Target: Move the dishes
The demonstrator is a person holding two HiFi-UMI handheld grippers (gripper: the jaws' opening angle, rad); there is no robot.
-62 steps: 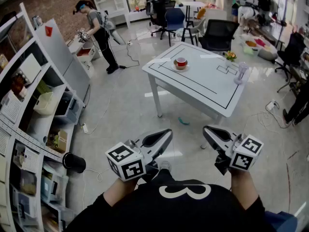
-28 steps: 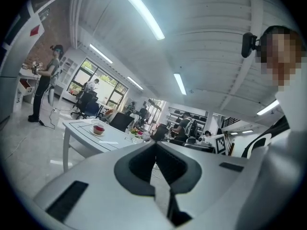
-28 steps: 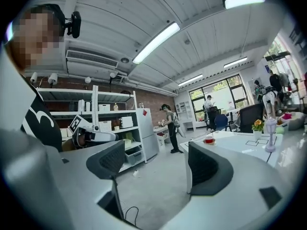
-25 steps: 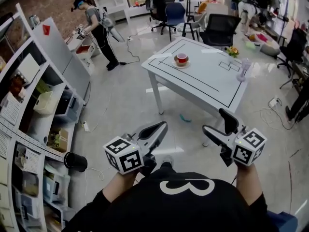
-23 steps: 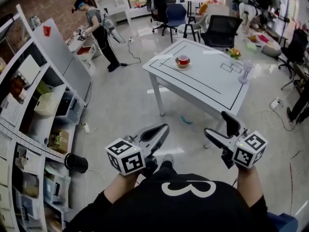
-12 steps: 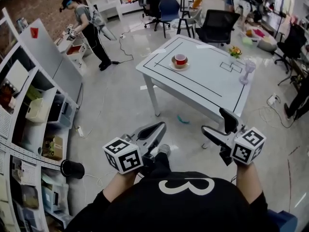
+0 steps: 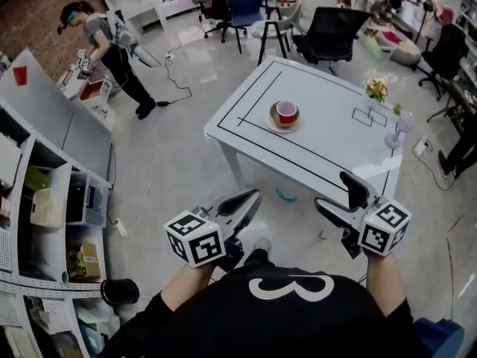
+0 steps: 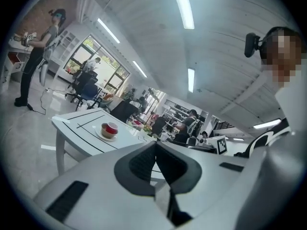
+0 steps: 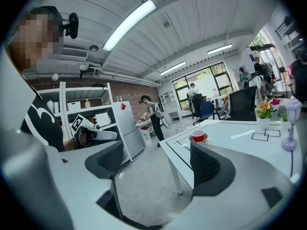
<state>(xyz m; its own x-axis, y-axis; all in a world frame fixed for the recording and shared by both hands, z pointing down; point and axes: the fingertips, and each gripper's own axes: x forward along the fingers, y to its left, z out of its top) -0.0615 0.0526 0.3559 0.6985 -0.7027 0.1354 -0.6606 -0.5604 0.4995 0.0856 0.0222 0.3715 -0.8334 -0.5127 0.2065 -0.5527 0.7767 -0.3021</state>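
Locating the dishes: a red cup sits on a saucer, on the far-left part of the white table, inside its black outline.
Left gripper: jaws closed together, nothing between them; well short of the table's near edge.
Right gripper: jaws spread wide, empty; also short of that edge.
Handling (our estimate): light, rigid, probably breakable and smooth; the cup rests loose and may slide if the saucer tilts.
Grip plan: we would pinch the saucer rim on the side facing the table's near edge and keep it level.
Contents of cup: we cannot tell.
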